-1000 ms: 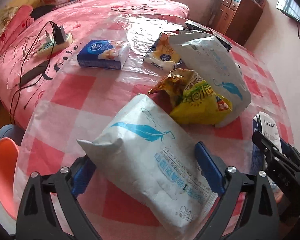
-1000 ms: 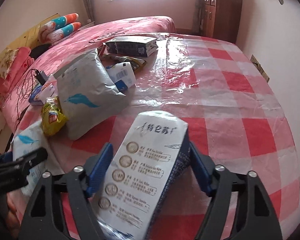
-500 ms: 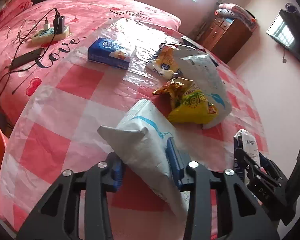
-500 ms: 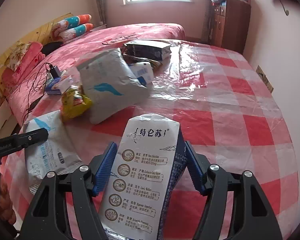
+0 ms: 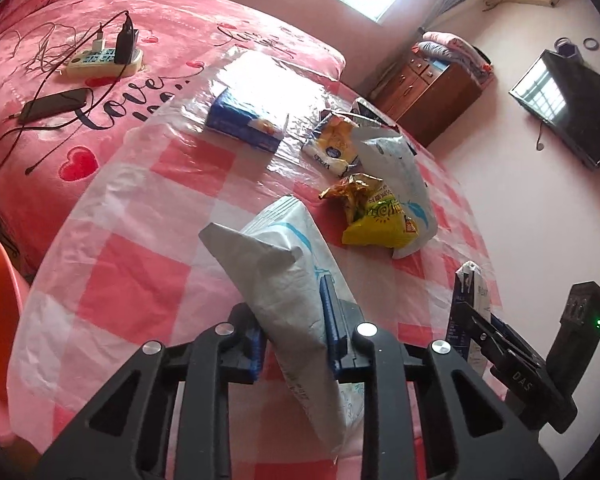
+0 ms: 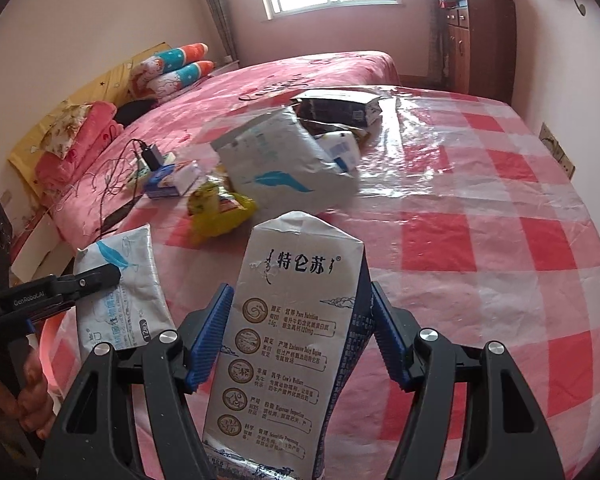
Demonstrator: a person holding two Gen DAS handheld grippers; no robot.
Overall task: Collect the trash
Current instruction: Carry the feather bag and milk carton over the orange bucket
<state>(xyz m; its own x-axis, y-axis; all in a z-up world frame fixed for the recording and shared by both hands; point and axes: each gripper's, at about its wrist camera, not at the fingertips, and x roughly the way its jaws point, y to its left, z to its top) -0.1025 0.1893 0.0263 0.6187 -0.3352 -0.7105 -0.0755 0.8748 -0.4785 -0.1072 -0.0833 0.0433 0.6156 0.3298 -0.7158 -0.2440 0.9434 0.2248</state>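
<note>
Nearest lens: left gripper (image 5: 292, 328), fingers closed on white wrapper (image 5: 288, 280), pinched mid-length, lifted clear of counter (image 5: 148, 264). Thin film: light, limp, slippery; grip across width. Right gripper (image 6: 296, 332), fingers closed on milk carton (image 6: 288, 344), held upright; light, crushable, flat sides best. Farther: yellow snack bag (image 5: 384, 220), large white pouch (image 5: 396, 176), tissue box (image 5: 246, 124) on counter. Versus a second ago: left fingers then wide apart, wrapper lying flat; now clamped, raised.

Left tongs (image 5: 294, 328) and right tongs (image 6: 300, 328) each clamp a package.
</note>
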